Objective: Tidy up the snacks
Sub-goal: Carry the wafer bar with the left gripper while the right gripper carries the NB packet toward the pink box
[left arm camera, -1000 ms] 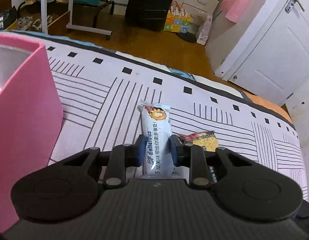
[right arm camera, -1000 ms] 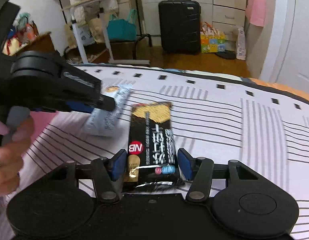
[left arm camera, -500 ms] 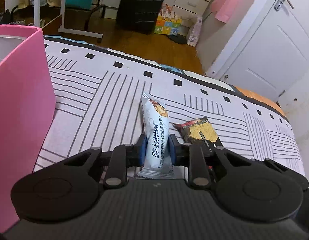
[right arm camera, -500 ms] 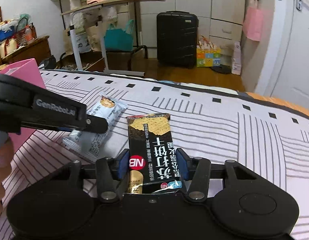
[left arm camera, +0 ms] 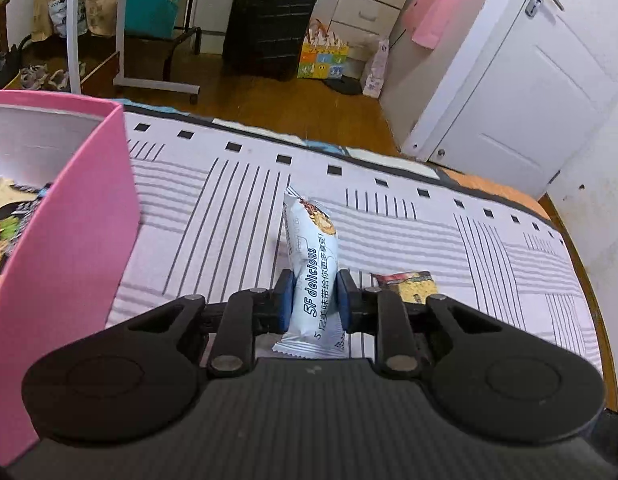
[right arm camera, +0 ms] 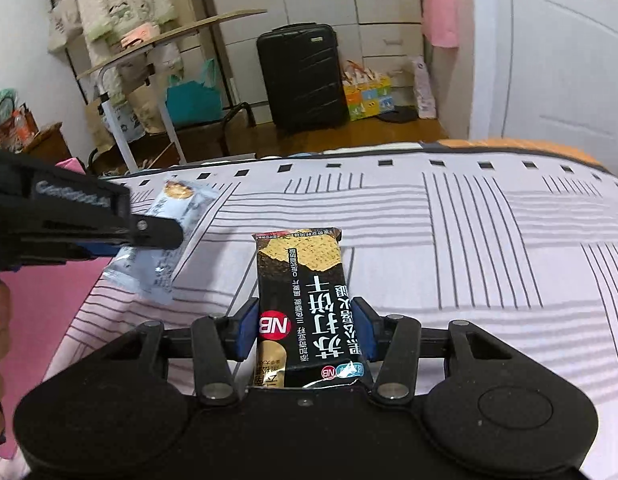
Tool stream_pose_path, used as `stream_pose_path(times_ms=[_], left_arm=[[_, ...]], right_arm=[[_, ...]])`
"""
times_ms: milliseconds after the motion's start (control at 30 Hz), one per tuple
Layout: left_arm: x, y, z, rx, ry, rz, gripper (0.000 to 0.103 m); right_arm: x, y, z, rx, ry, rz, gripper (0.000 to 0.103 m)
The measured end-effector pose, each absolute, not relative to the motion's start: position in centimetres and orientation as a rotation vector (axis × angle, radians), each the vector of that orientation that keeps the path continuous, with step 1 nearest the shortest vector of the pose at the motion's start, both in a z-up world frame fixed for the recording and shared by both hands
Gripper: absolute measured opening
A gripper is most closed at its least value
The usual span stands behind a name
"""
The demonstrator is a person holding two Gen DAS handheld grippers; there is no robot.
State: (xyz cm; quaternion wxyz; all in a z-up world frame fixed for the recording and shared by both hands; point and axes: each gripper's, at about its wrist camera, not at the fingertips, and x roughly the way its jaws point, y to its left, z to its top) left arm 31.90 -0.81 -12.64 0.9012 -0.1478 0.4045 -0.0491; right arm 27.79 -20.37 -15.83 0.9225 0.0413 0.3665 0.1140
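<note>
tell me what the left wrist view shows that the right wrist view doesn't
Only the left wrist view shows the open top of the pink box with snack packets already inside, plus the left tool from behind, its pads closed on the white snack bar.

Only the right wrist view shows the right tool clamped on the black cracker packet, and the left tool from the side.

Both show the white bar, the cracker packet, the striped bedsheet and the black suitcase.
</note>
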Motion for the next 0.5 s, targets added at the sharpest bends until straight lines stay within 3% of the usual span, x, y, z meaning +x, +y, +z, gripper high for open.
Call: stream_pose_path(times_ms=[500], left_arm=[[24.4,-2.0,-9.4,-0.238,0.868,-0.095,0.021]], right_arm=[[22.3,-20.9,-13.0,0.071,0.825,0.236,0.054]])
